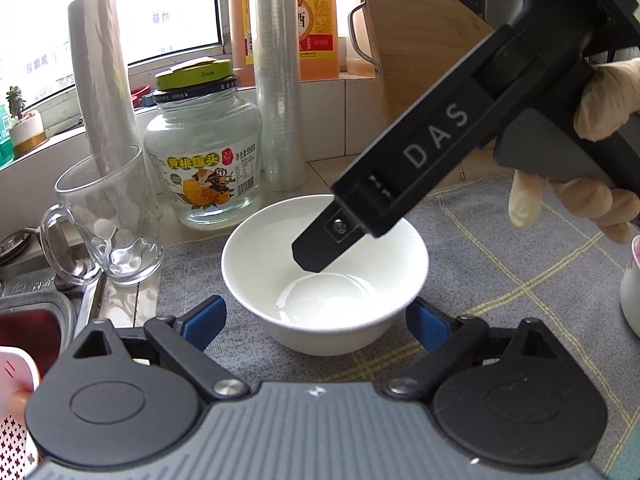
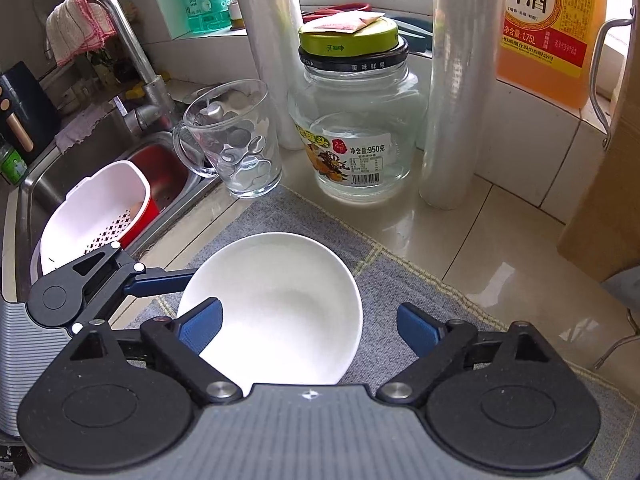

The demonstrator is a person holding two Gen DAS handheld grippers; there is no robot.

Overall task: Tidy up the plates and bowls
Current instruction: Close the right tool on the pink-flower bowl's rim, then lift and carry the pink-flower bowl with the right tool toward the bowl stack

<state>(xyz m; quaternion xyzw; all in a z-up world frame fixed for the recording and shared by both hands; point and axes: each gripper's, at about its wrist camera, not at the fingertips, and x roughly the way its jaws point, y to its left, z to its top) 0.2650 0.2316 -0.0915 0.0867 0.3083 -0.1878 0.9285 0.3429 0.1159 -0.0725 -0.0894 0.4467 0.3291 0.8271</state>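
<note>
Both my claws gape at the white bowl [image 1: 324, 276], ungripped; right gripper [image 1: 316, 256] reads "DAS", jar [image 2: 352, 128] label "950克".

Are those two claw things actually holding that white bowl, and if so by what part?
Neither is. The left gripper stands open around the bowl; the right gripper is open too, one finger inside the rim.

"DAS" on the right gripper [image 1: 316, 256] — "950" on the jar label [image 2: 362, 160]

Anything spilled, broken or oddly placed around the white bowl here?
Nothing spilled or broken. The white bowl sits upright and empty on the grey mat. Only oddity: the glass jar has two lids stacked crookedly.
</note>
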